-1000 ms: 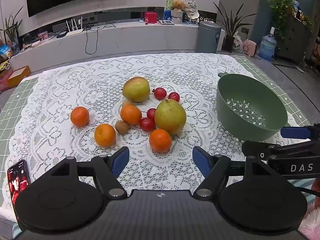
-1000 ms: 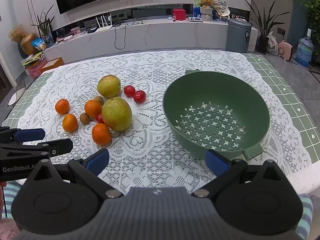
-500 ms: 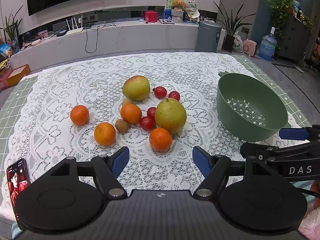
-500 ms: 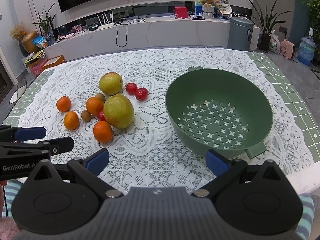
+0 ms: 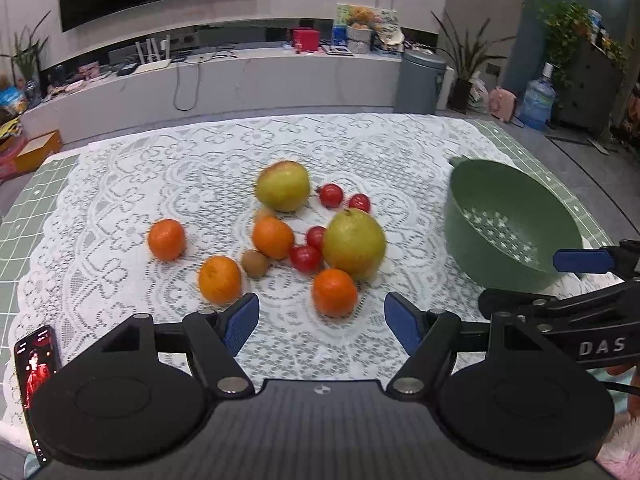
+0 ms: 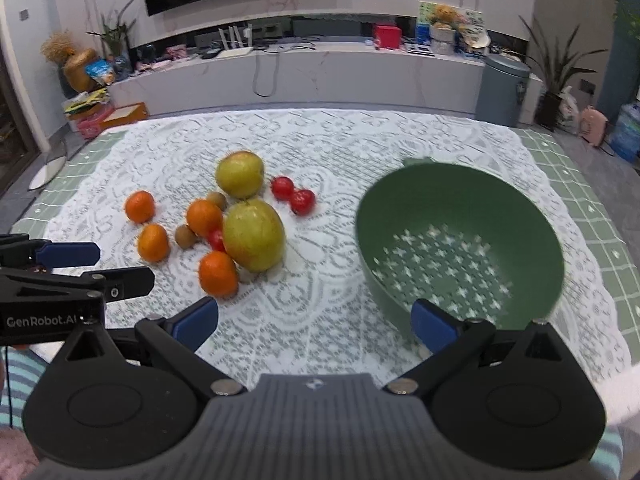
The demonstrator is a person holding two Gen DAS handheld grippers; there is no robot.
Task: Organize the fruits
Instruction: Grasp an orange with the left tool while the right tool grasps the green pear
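Observation:
A cluster of fruit lies on the lace tablecloth (image 5: 120,184): a large yellow-green pear (image 5: 354,243), a round green apple (image 5: 283,185), several oranges with the nearest one (image 5: 334,292), several red cherry tomatoes (image 5: 331,195) and a brown kiwi (image 5: 255,263). An empty green colander (image 5: 512,224) stands to their right; it also shows in the right wrist view (image 6: 460,240). My left gripper (image 5: 322,322) is open and empty just short of the nearest orange. My right gripper (image 6: 314,320) is open and empty, between the fruit (image 6: 253,234) and the colander.
A phone (image 5: 34,360) with a lit screen lies at the table's near left edge. Beyond the table stand a long white counter (image 5: 240,76), a grey bin (image 5: 420,80), potted plants and a water bottle (image 5: 536,102).
Both grippers have moved forward toward the table; the fruit and colander appear larger and nearer. The right view has swung slightly left. Both jaws stay open.

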